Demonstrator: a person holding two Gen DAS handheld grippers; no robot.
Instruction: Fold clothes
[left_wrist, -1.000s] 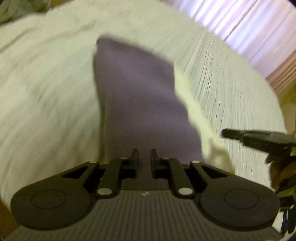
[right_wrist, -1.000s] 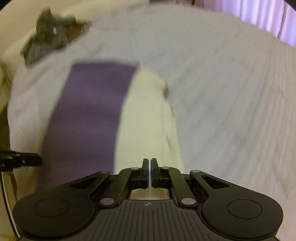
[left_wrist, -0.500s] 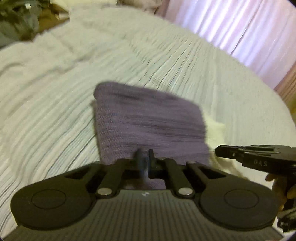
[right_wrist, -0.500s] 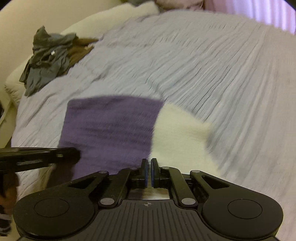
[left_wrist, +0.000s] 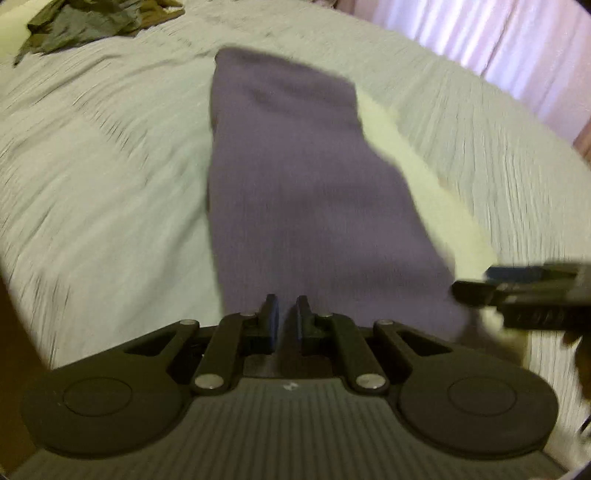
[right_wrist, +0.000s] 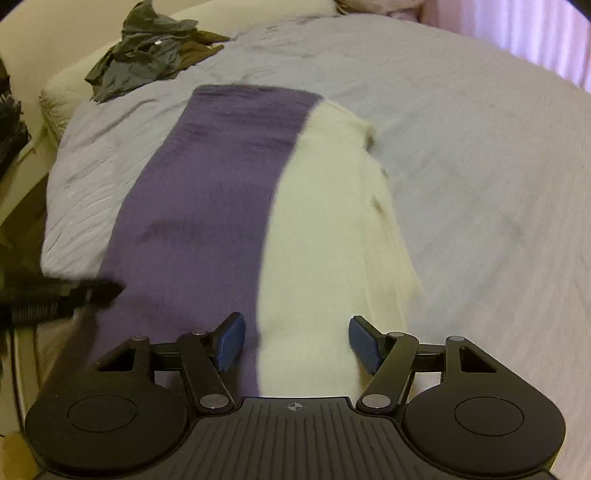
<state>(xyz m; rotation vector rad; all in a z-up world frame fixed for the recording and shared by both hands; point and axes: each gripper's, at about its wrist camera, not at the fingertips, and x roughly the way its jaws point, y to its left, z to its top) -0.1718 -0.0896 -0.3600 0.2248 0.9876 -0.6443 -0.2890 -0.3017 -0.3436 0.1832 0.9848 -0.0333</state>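
With the purple-and-cream garment (right_wrist: 236, 206) stretched lengthwise on the bed (right_wrist: 480, 184), the left tool (left_wrist: 283, 314) pinched its near purple edge while the right tool (right_wrist: 293, 341) stood spread over the cream half, so uneven tension could skew the fold.

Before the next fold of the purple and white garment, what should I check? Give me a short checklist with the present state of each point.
1. Right gripper released: ok, jaws wide apart over the white part.
2. Left gripper released: not ok, a narrow gap remains with purple cloth in it.
3. Garment lies long and flat on the bed: ok, though blurred.
4. Near edge aligned: cannot tell, hidden by the grippers.
5. Pile of dark clothes clear of the garment: ok, apart at the far corner.
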